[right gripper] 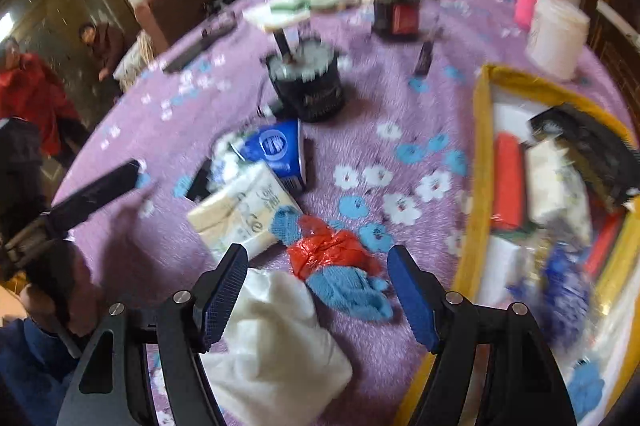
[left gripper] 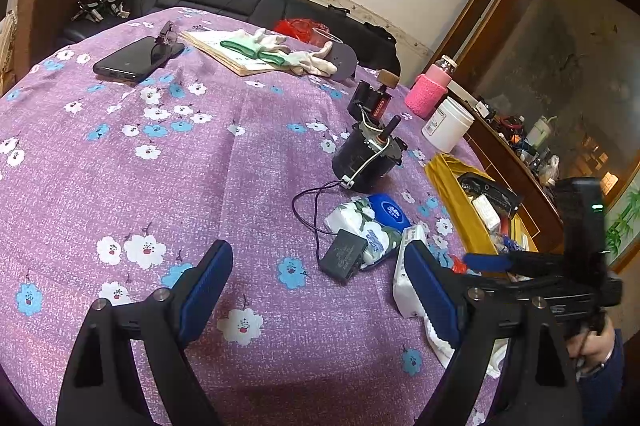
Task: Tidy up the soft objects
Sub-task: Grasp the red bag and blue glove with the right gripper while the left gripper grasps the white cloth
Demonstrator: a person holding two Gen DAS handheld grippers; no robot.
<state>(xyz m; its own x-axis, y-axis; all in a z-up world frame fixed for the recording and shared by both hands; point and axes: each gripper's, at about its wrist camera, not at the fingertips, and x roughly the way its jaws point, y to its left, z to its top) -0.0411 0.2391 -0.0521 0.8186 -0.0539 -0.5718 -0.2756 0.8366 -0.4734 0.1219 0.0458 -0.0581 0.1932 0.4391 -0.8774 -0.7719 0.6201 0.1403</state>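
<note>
Right tool (right gripper: 316, 290) is spread, pointing steeply down over the soft pile at the near edge of the worktop (right gripper: 376, 98): blue cloth (right gripper: 352, 290) wrapped round a red plastic bag (right gripper: 328, 250), white cloth (right gripper: 276, 338) touching the left pad. Nothing pinched; pads straddle the pile, likely lined up to take the blue/red bundle.

Yellow box (right gripper: 482, 162) sits just right of the pile and already holds packs and a red item, so it reads as the drop-off. Short carry, which probably explains why the loose stuff was left beside it.

Left tool (left gripper: 320, 290) is spread wide and empty over bare purple cloth, apparently parked clear of the right one.

View differences:
- Right wrist: only view showing the blue/red bundle whole, and inside the box. Blurred though. Also shows 2 tissue packs, beige one (right gripper: 240, 214) beside the blue one (right gripper: 276, 150).
- Left wrist: sharp. Shows the gloves (left gripper: 276, 50) on a board at the far side, still unsorted, plus phone (left gripper: 136, 60) and the right tool from outside.
</note>
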